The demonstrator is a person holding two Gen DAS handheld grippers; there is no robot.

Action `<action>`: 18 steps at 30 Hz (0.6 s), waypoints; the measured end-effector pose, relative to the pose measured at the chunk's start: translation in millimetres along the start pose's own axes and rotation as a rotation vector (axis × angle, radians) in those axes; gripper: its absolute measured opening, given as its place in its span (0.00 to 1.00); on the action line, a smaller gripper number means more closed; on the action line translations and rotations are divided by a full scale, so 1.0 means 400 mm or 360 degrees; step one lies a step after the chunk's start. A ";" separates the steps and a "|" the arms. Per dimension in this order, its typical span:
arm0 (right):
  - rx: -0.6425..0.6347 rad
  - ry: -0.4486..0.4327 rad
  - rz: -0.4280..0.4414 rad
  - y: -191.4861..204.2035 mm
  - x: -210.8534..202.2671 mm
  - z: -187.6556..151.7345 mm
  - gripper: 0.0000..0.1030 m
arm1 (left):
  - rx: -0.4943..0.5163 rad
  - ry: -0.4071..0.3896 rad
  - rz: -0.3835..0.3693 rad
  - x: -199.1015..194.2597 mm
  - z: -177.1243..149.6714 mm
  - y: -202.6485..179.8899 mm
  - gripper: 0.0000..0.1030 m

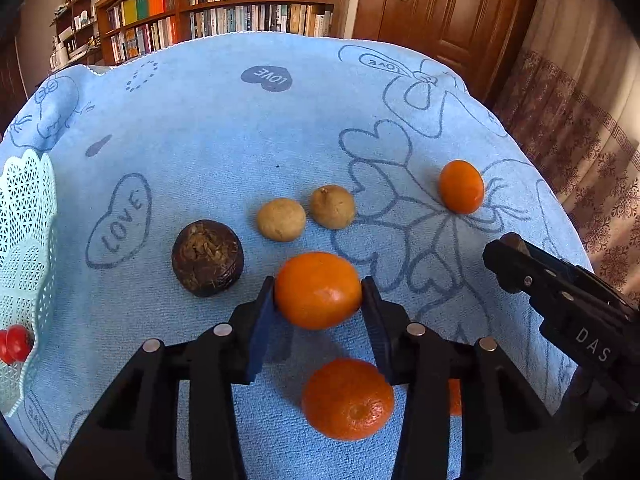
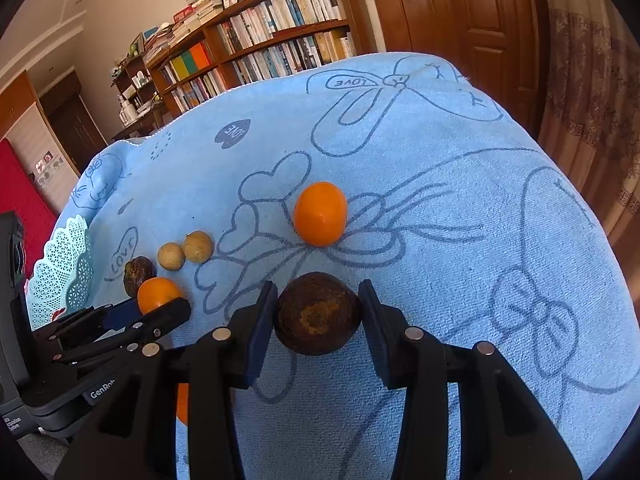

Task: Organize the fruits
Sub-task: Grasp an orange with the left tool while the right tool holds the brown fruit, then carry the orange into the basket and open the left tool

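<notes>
A blue towel (image 1: 224, 128) printed with hearts covers the table, and a pale green lattice basket (image 1: 24, 240) sits at its left edge, something red inside that is too cropped to identify. The left gripper (image 1: 318, 292) clamps an orange (image 1: 318, 290); the right gripper (image 2: 318, 312) clamps a dark brown fruit (image 2: 318, 314). Another dark fruit (image 1: 207, 258), two tan fruits (image 1: 281, 219) and two more oranges (image 1: 461, 187) lie loose on the towel.

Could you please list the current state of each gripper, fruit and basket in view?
Left gripper: shut on an orange mandarin.
Right gripper: shut on a dark brown round fruit.
Two tan round fruits: loose on the blue towel.
Mint lattice plastic basket: upright, holding red fruit.
</notes>
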State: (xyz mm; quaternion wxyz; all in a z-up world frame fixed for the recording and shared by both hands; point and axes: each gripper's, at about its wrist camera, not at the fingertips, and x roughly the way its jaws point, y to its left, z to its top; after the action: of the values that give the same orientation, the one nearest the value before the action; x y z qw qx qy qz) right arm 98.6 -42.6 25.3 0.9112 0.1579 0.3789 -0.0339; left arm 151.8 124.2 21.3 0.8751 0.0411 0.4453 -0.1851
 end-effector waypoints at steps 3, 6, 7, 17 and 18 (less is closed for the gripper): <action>0.0000 -0.0015 -0.0003 0.000 -0.003 0.000 0.41 | -0.0008 -0.0008 -0.0006 -0.009 -0.004 0.000 0.42; -0.0002 -0.0016 -0.0001 0.001 -0.003 0.000 0.41 | -0.0018 -0.0026 -0.0008 -0.025 -0.011 0.000 0.42; -0.0005 -0.0016 -0.0002 0.002 -0.002 -0.001 0.41 | -0.0015 -0.0038 -0.0002 -0.033 -0.012 0.000 0.42; -0.0018 -0.0032 -0.0003 0.004 -0.006 -0.004 0.41 | -0.0071 -0.0185 0.0082 -0.130 -0.010 0.040 0.42; -0.0019 -0.0033 -0.0003 0.004 -0.006 -0.005 0.41 | -0.0084 -0.0204 0.0104 -0.142 -0.009 0.050 0.42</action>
State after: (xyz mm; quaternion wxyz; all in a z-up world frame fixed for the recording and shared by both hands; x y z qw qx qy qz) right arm 95.9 -40.6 26.3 0.9160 0.1516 0.3698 -0.0342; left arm 125.9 159.9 62.2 0.9081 0.0207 0.3916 -0.1469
